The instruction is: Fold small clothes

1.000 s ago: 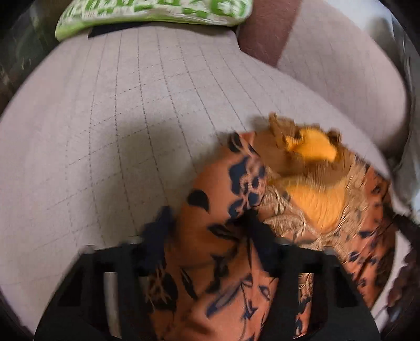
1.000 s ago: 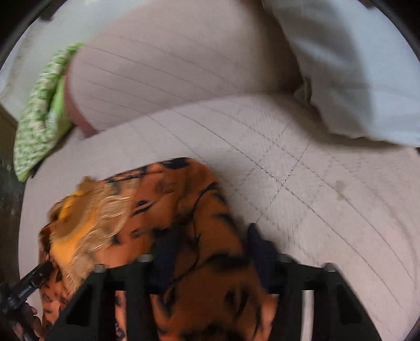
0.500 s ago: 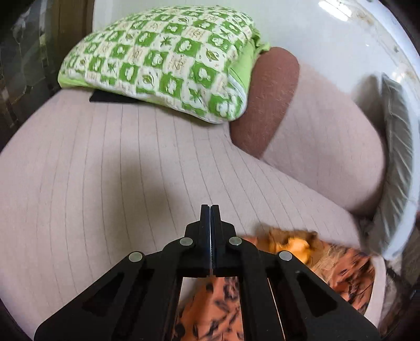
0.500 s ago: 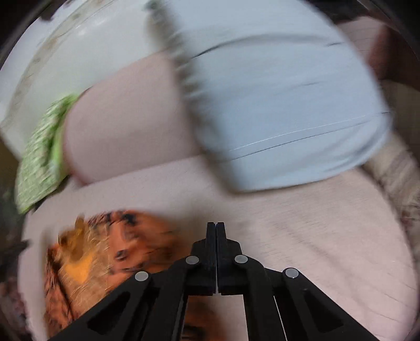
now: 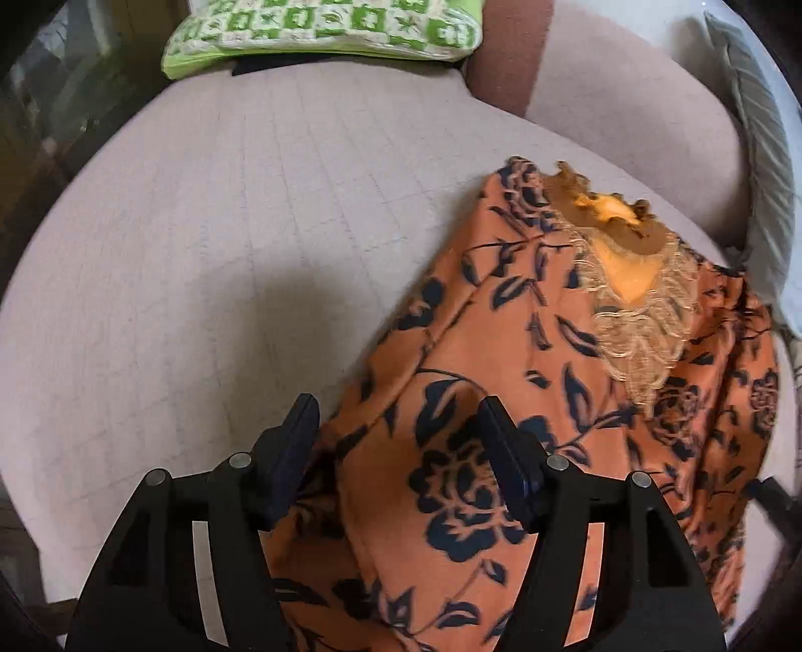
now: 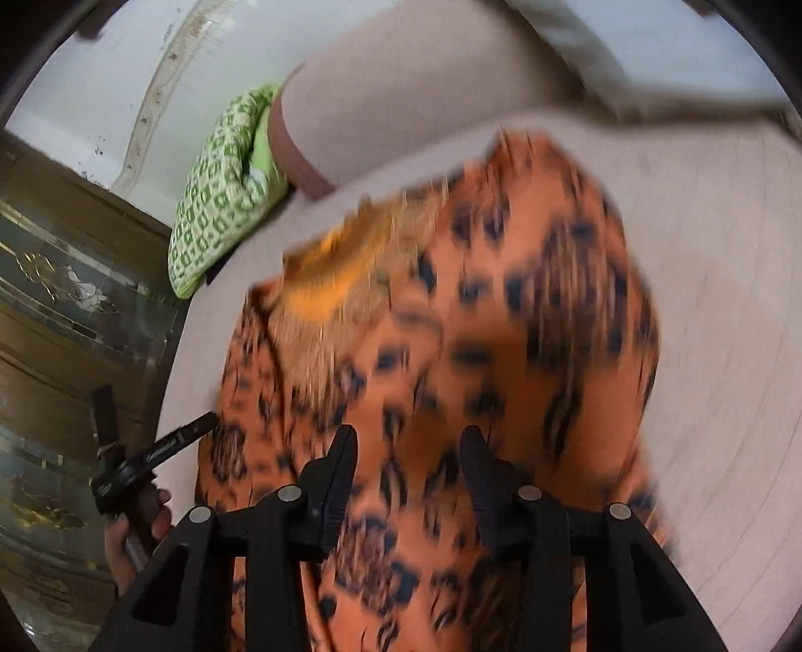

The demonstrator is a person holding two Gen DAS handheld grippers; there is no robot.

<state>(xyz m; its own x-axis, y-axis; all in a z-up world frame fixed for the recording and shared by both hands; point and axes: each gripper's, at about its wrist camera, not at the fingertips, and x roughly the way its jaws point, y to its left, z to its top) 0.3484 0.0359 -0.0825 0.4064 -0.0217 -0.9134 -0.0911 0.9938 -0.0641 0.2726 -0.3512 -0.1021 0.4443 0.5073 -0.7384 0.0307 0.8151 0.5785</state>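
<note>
An orange garment (image 5: 551,401) with a dark blue flower print lies on the pinkish quilted seat (image 5: 200,251). Its yellow neckline with beige lace (image 5: 631,281) is at the far end. My left gripper (image 5: 396,406) hovers over the near left part of the cloth. Its jaws are opening, and fabric lies below the gap with neither pad touching it. The right wrist view is blurred. There my right gripper (image 6: 408,434) stands over the garment (image 6: 501,326), jaws also opening, pads off the fabric. The left gripper (image 6: 150,461), held in a hand (image 6: 135,531), shows at that view's left edge.
A green and white cushion (image 5: 326,30) lies at the back of the seat beside a brown bolster (image 5: 506,55). A grey pillow (image 5: 762,175) leans at the right. A wooden cabinet with glass (image 6: 60,301) stands left of the seat.
A second ago both grippers had fabric between their fingers. Half a second ago both were shut, empty and lifted away. Now both have come back over the garment with jaws apart.
</note>
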